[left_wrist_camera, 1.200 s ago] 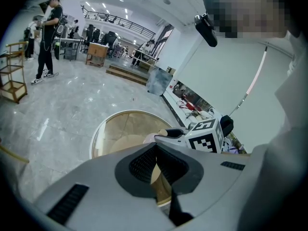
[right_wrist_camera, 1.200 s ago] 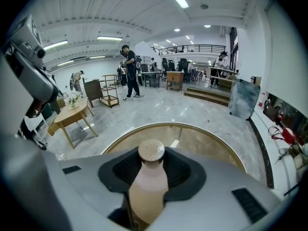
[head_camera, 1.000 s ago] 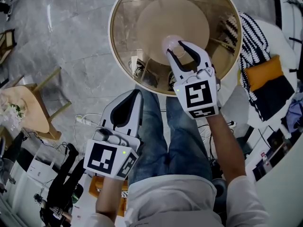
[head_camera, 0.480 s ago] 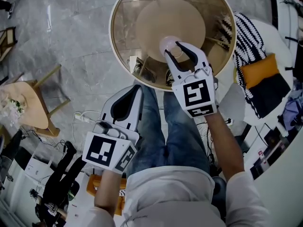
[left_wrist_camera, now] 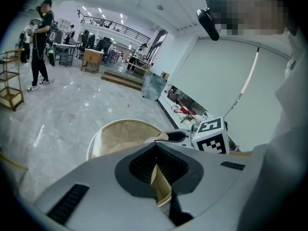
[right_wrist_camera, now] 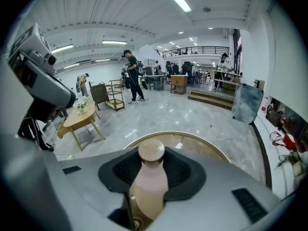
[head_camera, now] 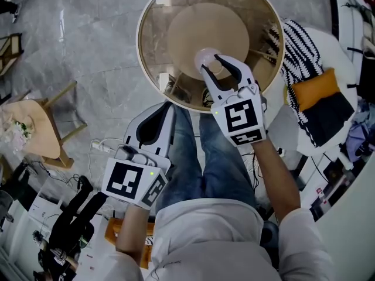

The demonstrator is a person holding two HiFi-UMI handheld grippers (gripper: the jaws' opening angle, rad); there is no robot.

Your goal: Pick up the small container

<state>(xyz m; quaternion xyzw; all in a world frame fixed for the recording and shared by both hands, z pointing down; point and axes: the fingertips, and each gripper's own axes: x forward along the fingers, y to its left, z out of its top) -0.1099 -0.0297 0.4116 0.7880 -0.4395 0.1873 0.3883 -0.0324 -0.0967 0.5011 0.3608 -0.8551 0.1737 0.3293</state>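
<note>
Bottle-shaped small container [head_camera: 204, 58], pale pink with a tan cap, sits clamped between the wide-set jaws of the right gripper [head_camera: 212, 63] over one round glass-topped table [head_camera: 153, 22] in the head view. The left gripper [head_camera: 166, 111], second of two, hangs above the person's lap. Left gripper view: jaws pressed together, holding nothing. Right gripper view: the single container fills the gap between both pads, cap pointing away from the camera.
</note>
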